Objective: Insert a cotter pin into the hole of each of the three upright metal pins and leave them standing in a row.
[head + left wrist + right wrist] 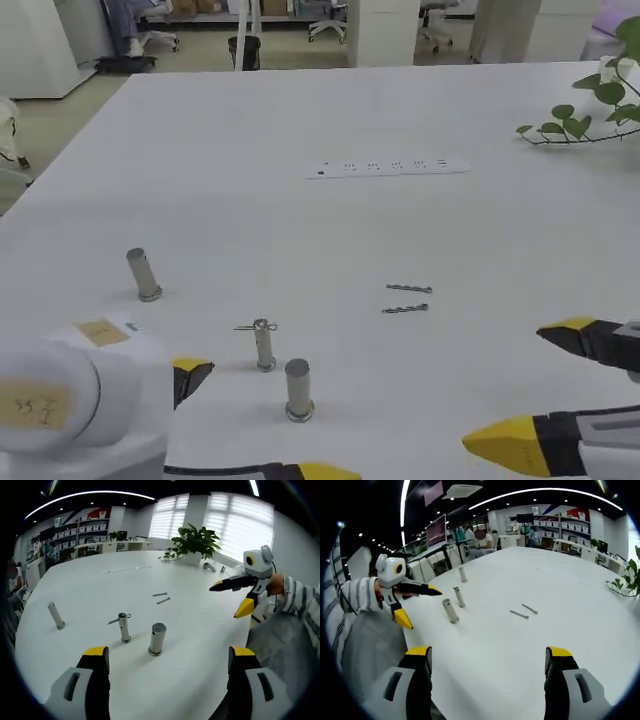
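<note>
Head view: we see one metal pin (144, 274) standing at left, a middle metal pin (264, 348) at lower centre with a cotter pin (256, 326) through its top, and a thicker metal pin (298, 390) just below-right of it. Two loose cotter pins (409, 288) lie right of centre. Our left gripper (169, 652) and right gripper (488, 651) are spread wide, empty.

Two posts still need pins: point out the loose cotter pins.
Head view, right of centre: the cotter pins lie side by side, right of the pinned post.

pins (298, 386) dull metal; table (480, 240) matt wht, smooth
</note>
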A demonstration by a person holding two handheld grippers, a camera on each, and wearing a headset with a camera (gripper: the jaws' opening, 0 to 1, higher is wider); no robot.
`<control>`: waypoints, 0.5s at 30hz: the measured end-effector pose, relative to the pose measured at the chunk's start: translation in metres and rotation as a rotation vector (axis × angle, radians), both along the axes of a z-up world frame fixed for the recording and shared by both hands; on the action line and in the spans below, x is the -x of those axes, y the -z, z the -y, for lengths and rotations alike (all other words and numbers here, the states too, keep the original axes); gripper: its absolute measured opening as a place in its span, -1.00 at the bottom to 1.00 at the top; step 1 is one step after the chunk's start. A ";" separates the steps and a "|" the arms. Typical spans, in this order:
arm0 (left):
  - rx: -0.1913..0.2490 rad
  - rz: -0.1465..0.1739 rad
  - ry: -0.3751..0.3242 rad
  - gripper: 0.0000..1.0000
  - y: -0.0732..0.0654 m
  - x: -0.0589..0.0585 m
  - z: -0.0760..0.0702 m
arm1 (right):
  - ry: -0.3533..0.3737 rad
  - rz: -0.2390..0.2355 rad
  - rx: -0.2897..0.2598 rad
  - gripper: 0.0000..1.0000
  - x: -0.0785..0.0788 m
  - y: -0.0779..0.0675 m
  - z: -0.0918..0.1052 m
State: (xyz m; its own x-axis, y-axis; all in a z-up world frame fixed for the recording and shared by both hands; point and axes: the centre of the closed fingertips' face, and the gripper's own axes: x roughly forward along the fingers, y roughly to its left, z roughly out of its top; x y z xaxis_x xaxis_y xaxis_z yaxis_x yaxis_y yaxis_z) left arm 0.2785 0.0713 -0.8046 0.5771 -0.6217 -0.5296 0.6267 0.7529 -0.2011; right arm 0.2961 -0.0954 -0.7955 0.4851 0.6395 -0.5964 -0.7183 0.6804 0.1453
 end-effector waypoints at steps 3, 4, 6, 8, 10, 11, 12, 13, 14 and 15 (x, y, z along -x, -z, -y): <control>0.012 -0.001 0.001 0.99 -0.001 0.002 -0.001 | -0.031 -0.009 0.020 0.84 -0.004 -0.001 0.001; 0.021 0.002 0.006 0.99 -0.002 0.003 -0.001 | -0.038 -0.010 0.024 0.81 -0.005 -0.001 0.001; 0.034 0.002 0.013 0.99 -0.003 0.004 0.001 | -0.066 -0.012 0.038 0.80 -0.007 -0.002 0.001; 0.034 0.001 0.022 0.99 -0.003 0.006 0.001 | -0.097 -0.011 0.061 0.78 -0.010 -0.002 0.001; 0.039 -0.001 0.026 0.99 -0.004 0.007 0.001 | -0.116 -0.012 0.072 0.77 -0.013 -0.002 0.000; 0.042 0.000 0.027 0.99 -0.005 0.008 0.001 | -0.129 -0.014 0.078 0.77 -0.015 -0.003 -0.001; 0.043 0.000 0.029 0.99 -0.005 0.008 0.001 | -0.137 -0.013 0.083 0.76 -0.017 -0.003 -0.001; 0.044 -0.001 0.028 0.99 -0.005 0.008 0.001 | -0.151 -0.015 0.091 0.75 -0.018 -0.003 -0.002; 0.044 -0.002 0.028 0.99 -0.005 0.008 0.001 | -0.155 -0.016 0.093 0.74 -0.019 -0.002 -0.003; 0.044 -0.002 0.028 0.99 -0.005 0.008 0.000 | -0.173 -0.021 0.103 0.73 -0.021 -0.001 -0.005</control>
State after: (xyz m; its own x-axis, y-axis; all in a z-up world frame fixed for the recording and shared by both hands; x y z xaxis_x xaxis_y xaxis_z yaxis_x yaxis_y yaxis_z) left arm 0.2701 0.0709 -0.7994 0.5582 -0.6601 -0.5026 0.6467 0.7257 -0.2349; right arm 0.3172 -0.0900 -0.7944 0.3598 0.6475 -0.6718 -0.8233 0.5591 0.0980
